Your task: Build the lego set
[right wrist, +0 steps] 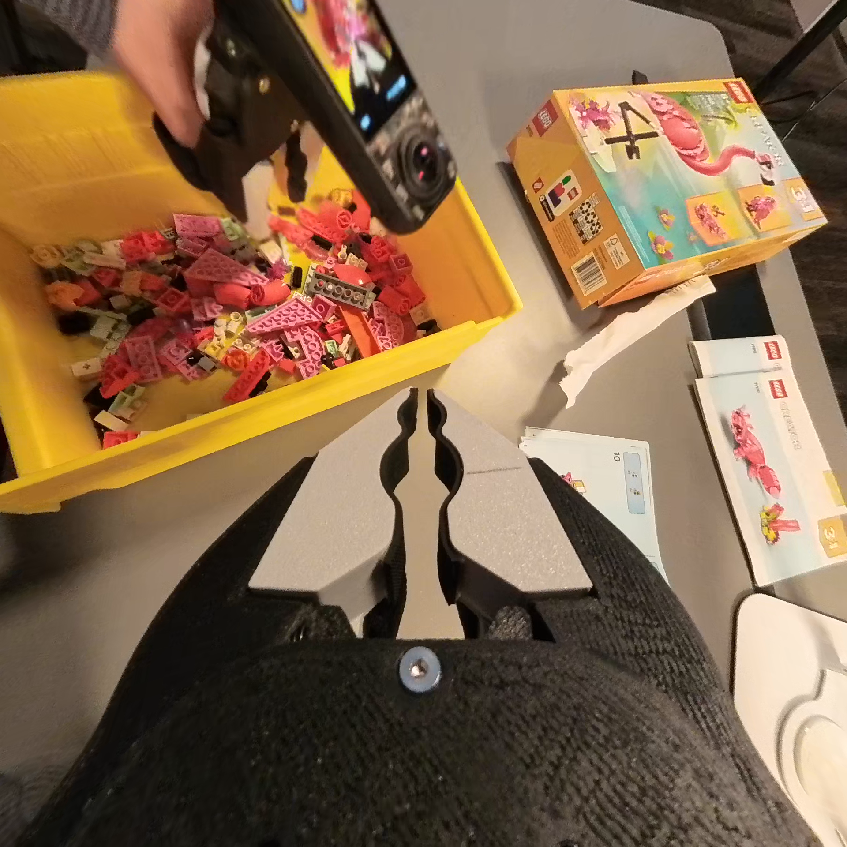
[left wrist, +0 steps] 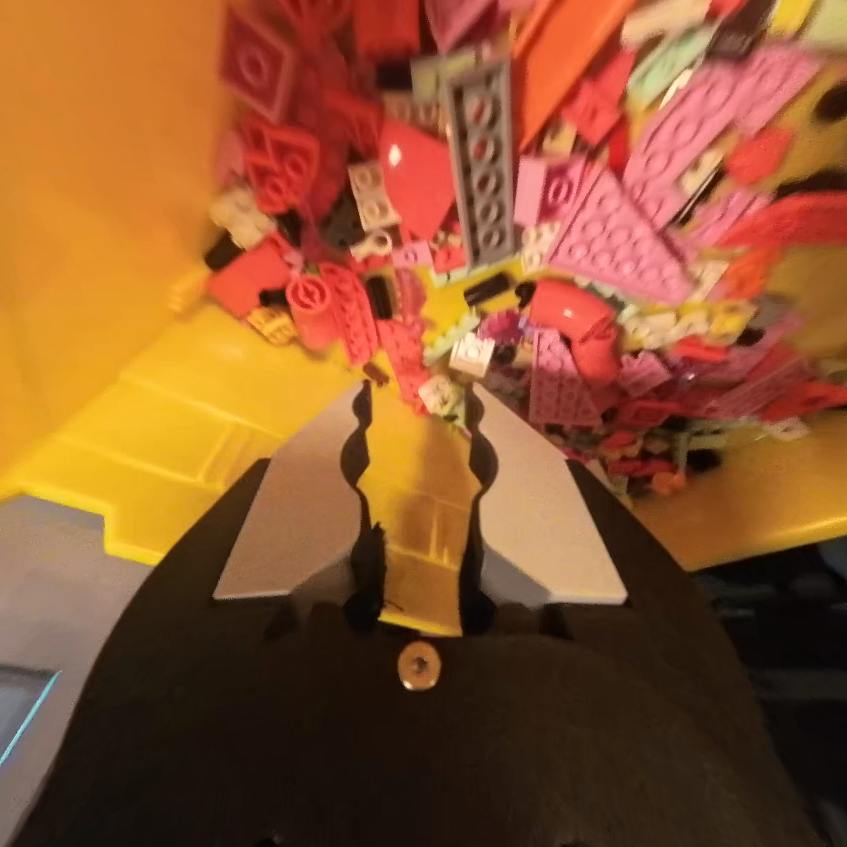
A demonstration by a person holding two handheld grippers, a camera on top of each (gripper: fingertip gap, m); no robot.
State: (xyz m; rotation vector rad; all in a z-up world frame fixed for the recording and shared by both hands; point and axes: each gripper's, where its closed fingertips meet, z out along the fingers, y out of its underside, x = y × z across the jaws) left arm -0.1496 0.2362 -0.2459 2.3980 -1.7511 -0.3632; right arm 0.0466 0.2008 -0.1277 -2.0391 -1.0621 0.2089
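While the shot's pretty blurry, here's what I can make out:

Left gripper (left wrist: 417,389): down inside the yellow bin (right wrist: 486,293), fingers spread apart with nothing pinched between them. A small white-and-green brick (left wrist: 442,394) sits right at the tip of its right-hand finger, just beside a coral plate (left wrist: 403,357); can't tell if the finger actually touches it.

Right gripper (right wrist: 421,392): fingers drawn together with only a sliver between the tips, holding nothing, hovering over the grey tabletop (right wrist: 541,348) just outside the bin's near rim, center of the frame.

Brick pile (right wrist: 238,302): pink, coral, red, a grey plate (right wrist: 341,288), all loose in the bin, left half of the right wrist view. Nothing looks assembled.

Other stuff: toy box (right wrist: 664,183) upper right, torn white paper bag (right wrist: 632,330) below it, instruction booklets (right wrist: 770,467) at the right edge, one opened (right wrist: 605,476) next to the right gripper.

Progress: no brick lifted out, no build on the tabletop that I can see.
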